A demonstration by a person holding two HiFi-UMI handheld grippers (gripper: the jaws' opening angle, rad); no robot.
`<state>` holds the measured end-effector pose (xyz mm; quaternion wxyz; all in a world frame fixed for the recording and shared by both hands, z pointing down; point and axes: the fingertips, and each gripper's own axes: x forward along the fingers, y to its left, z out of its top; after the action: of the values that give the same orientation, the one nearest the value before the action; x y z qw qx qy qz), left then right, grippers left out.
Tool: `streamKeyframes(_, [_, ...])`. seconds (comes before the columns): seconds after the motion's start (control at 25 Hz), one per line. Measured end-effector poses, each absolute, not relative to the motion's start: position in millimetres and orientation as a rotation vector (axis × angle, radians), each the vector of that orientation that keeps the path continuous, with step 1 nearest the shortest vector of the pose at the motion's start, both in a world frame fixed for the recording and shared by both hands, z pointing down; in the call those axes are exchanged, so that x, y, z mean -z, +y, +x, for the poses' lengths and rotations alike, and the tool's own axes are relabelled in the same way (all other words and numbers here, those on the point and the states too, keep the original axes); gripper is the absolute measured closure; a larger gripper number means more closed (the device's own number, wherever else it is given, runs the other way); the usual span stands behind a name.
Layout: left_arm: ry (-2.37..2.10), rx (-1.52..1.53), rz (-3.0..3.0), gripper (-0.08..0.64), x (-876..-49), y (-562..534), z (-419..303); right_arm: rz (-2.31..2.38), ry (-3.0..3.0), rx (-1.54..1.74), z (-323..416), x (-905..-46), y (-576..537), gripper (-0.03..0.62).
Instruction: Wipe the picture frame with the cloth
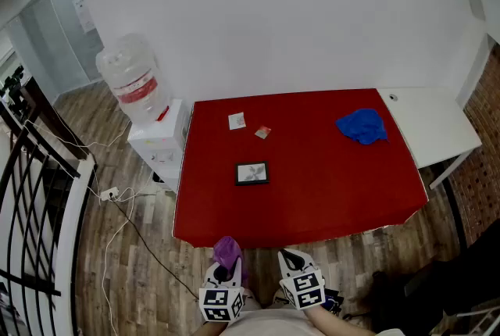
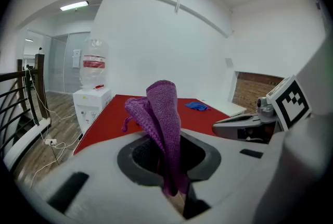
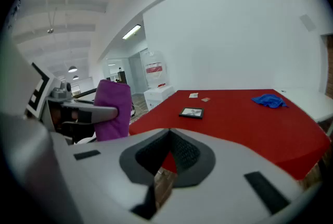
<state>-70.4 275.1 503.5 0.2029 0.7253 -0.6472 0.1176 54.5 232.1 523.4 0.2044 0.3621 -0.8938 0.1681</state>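
A small black picture frame (image 1: 251, 173) lies flat on the red table (image 1: 328, 186), left of middle; the right gripper view shows the frame (image 3: 191, 112) too. My left gripper (image 1: 225, 274) is shut on a purple knitted cloth (image 2: 161, 124), which sticks up from between its jaws. That purple cloth (image 1: 227, 252) hangs off the table's near edge, below the frame. My right gripper (image 1: 293, 261) is beside the left one, shut with nothing in it. Both grippers are off the table, close to my body.
A blue cloth (image 1: 362, 126) lies crumpled at the table's far right. Two small cards (image 1: 237, 120) (image 1: 263, 132) sit near the far edge. A water dispenser (image 1: 144, 104) stands left of the table, a white table (image 1: 433, 127) to the right. Cables (image 1: 117, 209) run over the wooden floor.
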Motion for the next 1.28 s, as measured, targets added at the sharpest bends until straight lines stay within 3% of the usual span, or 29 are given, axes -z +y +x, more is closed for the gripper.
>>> streamKeyframes(0.32, [-1.819,-0.319,2.007,0.499,-514,247,-77,1.016,-2.478,-0.492,55,-537,209,0.588])
streamKeyframes(1.28, [-1.645,-0.352,2.187,0.499,-511,53,-179,1.204,-2.385,-0.470,-51,-527,33,0.588])
